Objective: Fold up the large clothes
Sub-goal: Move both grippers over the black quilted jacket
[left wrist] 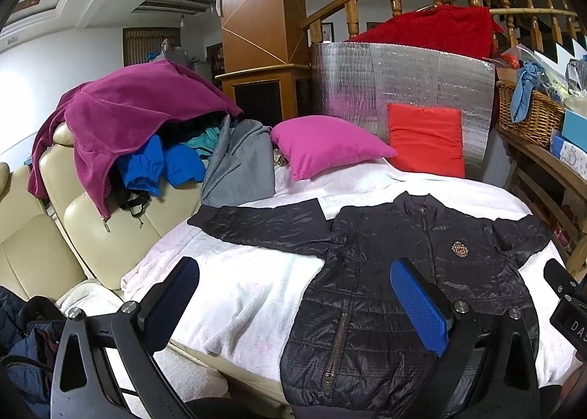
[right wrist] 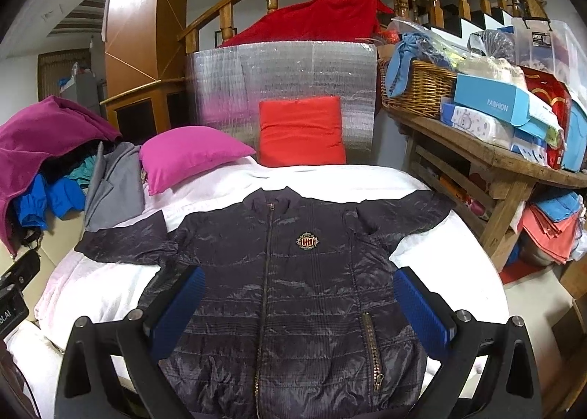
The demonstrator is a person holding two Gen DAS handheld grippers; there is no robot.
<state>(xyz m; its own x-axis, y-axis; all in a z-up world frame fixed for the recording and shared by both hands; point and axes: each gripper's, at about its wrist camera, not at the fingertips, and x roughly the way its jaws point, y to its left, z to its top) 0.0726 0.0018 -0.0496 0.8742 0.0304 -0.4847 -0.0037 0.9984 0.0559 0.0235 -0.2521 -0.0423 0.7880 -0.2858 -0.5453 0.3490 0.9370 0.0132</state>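
Basket: on your shelf, holding blue cloth.
Jacket: flat on bed.
Your grippers: left gripper and right gripper both released, empty.

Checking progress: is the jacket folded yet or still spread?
Spread. The jacket lies flat, front up and zipped, on the white blanket, both sleeves stretched out sideways.

The dark quilted jacket lies flat, front up, zipped, on the white blanket; the right gripper hovers wide apart above it.
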